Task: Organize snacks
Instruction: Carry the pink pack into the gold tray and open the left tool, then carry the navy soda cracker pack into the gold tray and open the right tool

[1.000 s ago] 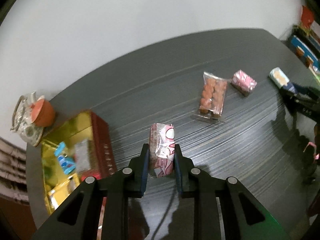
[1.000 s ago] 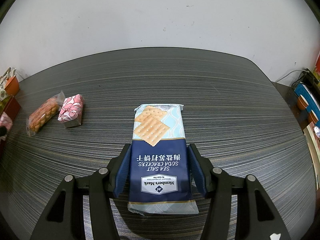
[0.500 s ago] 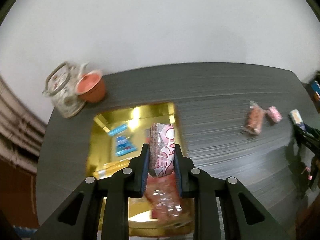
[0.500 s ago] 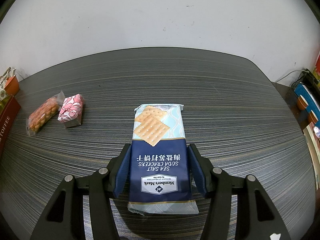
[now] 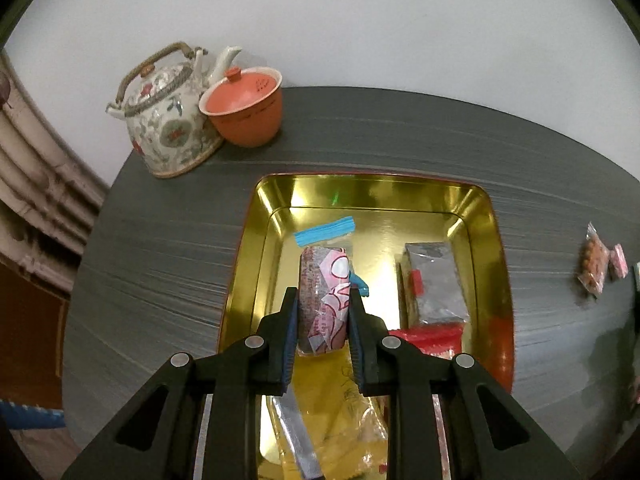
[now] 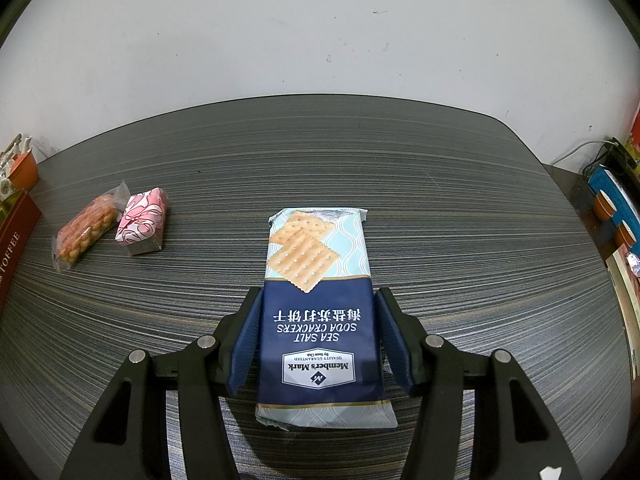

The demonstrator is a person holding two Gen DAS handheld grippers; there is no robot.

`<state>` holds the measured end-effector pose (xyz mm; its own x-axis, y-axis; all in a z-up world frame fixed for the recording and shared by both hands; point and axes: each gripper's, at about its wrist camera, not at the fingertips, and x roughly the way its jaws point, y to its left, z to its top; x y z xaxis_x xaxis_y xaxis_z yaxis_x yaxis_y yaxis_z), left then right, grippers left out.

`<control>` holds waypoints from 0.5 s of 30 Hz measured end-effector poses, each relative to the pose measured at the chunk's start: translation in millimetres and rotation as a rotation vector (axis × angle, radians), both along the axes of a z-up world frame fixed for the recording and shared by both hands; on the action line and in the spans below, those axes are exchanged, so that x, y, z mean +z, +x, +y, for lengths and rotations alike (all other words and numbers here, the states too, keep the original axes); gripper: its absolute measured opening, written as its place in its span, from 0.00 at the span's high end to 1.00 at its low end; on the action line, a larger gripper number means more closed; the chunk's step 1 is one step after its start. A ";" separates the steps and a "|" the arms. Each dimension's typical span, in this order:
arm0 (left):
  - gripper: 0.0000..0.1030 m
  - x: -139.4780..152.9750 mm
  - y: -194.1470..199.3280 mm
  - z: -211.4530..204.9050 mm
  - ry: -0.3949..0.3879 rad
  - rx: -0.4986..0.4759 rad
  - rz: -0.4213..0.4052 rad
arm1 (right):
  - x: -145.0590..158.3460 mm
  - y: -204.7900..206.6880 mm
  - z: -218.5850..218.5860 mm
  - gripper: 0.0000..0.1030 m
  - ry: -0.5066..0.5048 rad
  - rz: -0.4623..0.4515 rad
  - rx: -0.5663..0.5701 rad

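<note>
Left gripper (image 5: 323, 322) is clenching a pink-wrapped snack (image 5: 325, 296) over the gold tin (image 5: 486, 216) near the table's (image 5: 168, 280) left edge. Right gripper (image 6: 316, 340) is straddling the cracker pack (image 6: 318, 300), w/ pads looking just clear. Risk: snack dropping crooked onto packets already inside.

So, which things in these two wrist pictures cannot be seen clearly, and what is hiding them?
- Left wrist view: the yellow packets in the gold tin are partly covered by the left gripper and its pink snack.
- Left wrist view: the packets at the right edge are too small and blurred to identify.
- Right wrist view: the red box is cut off by the left edge; only "TOFFEE" can be read.
- Right wrist view: the cracker pack hides the table beneath it.
</note>
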<state>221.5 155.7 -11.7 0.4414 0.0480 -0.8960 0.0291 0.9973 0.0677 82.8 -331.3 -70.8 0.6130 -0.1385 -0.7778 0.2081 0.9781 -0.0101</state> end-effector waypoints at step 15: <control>0.70 8.1 -12.3 -4.8 0.058 -0.010 -0.051 | 0.4 -0.3 -0.2 0.49 0.000 0.000 0.000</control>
